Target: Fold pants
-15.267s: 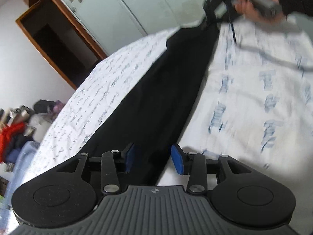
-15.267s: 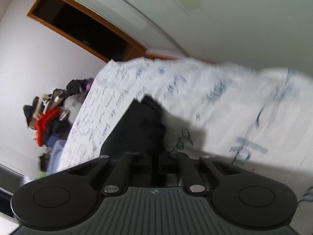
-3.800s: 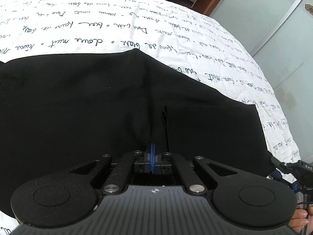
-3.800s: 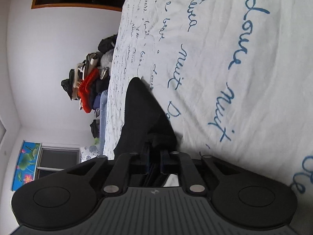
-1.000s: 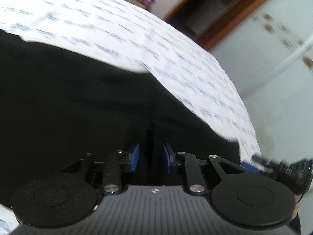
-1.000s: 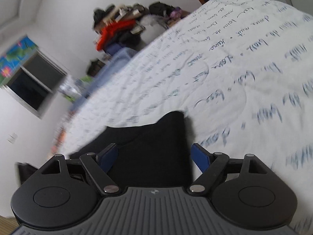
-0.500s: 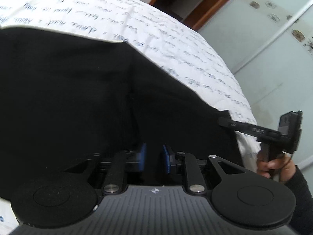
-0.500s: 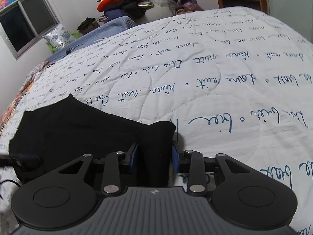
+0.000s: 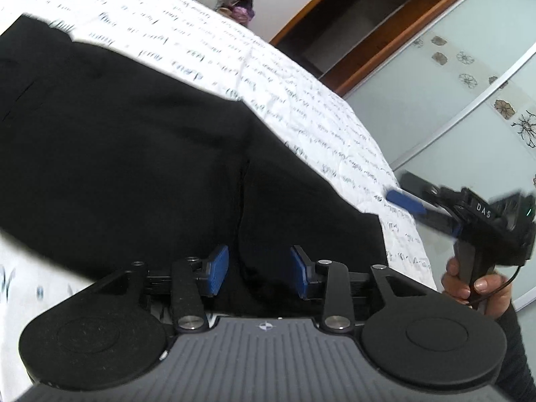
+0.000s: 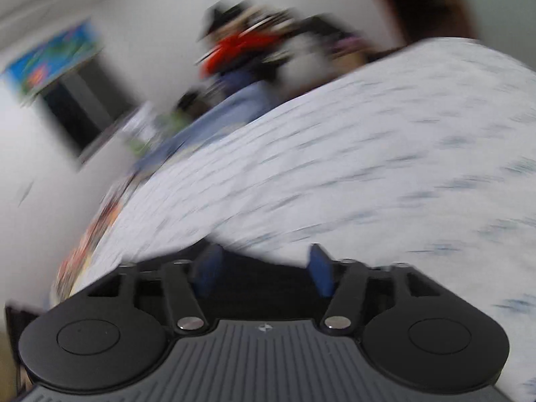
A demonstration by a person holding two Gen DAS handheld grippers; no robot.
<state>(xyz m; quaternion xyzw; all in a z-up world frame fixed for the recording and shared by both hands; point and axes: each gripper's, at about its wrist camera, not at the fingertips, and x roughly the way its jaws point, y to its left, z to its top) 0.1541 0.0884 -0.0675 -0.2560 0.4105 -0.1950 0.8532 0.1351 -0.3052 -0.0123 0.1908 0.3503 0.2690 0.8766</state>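
We see the black pants [image 9: 140, 140] lying folded on the bed, spread over the white quilt [image 9: 301, 100] printed with blue handwriting. They cover most of the near side of the quilt in the left wrist view, with their far edge running diagonally across it and a vertical crease near the middle.

Our left gripper [image 9: 259, 269] sits low over the near edge of the pants. Its jaws have just been opening, and the blue pads [image 9: 217, 268] now stand apart with dark cloth lying between them but not pinched.

Our right gripper [image 9: 407, 201] shows at the right edge of that view, raised above the quilt's right edge and held by a hand [image 9: 475, 288] in a dark sleeve. In its own view, heavily blurred, its jaws have also just been opening and stand fairly wide, with only a sliver of black fabric beneath them and nothing gripped.

Beyond the bed we see a wooden wardrobe frame [image 9: 368, 23], frosted sliding doors [image 9: 452, 93] with flower prints, and a blurred pile of clothes [image 10: 254, 50].
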